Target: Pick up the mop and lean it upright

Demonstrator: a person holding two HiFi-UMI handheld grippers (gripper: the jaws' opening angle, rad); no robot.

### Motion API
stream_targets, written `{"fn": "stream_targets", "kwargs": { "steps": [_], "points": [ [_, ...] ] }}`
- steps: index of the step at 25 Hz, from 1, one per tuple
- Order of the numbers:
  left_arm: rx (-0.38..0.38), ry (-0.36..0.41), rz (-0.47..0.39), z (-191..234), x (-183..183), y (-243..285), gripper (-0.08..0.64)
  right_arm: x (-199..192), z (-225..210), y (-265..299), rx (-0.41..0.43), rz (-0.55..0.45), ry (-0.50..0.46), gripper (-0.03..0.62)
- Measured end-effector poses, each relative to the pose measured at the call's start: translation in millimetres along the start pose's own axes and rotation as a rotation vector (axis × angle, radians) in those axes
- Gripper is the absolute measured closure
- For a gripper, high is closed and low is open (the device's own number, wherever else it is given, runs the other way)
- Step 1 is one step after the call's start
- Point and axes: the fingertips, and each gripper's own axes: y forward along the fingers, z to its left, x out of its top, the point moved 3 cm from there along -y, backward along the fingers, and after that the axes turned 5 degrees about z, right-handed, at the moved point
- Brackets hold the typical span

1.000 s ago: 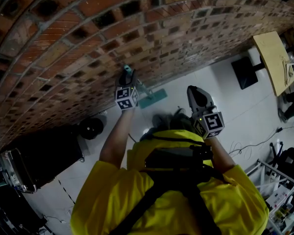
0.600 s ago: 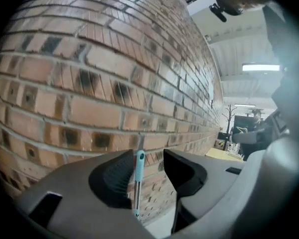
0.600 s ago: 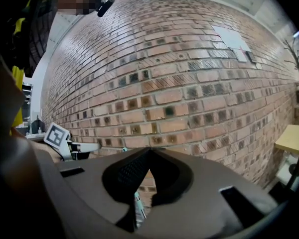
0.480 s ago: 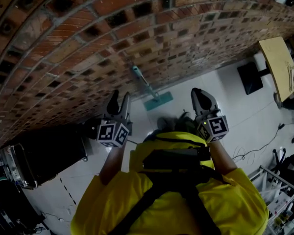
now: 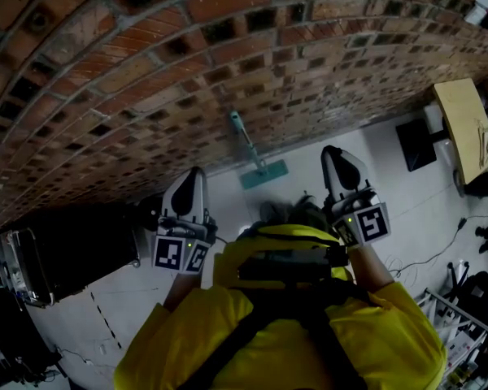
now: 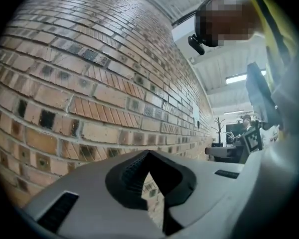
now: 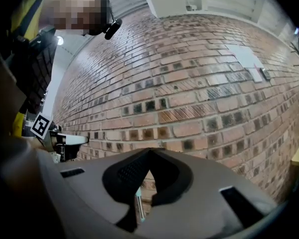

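The mop [image 5: 249, 148] stands upright against the brick wall [image 5: 187, 55], teal handle tip on the bricks and its flat teal head [image 5: 264, 174] on the pale floor. Neither gripper touches it. My left gripper [image 5: 193, 177] is shut and empty, well left of and nearer than the mop, pointing at the wall. In the left gripper view its jaws meet at the tip [image 6: 148, 153] with only bricks beyond. My right gripper [image 5: 336, 154] is shut and empty, to the right of the mop. A sliver of the mop handle [image 7: 138, 204] shows through the right gripper's jaw window.
A black cart or box [image 5: 61, 254] stands at the left by the wall, with a round black object [image 5: 150, 210] beside it. At the right are a wooden-topped table [image 5: 462, 120], a black square base [image 5: 415, 145], cables [image 5: 427, 254] and a metal rack [image 5: 464, 315].
My left gripper let go of the mop handle, drew back and down to the left, and shut. The mop stays leaning on the wall. The right gripper has barely moved.
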Motion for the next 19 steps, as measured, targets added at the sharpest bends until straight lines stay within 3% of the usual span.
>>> {"fn": "stream_targets", "kwargs": {
  "steps": [19],
  "points": [
    [-0.011,-0.060,0.061,-3.6,-28.3,10.8,0.558,-7.6,3.6,-1.6,0.014,0.025,0.000,0.588]
  ]
}}
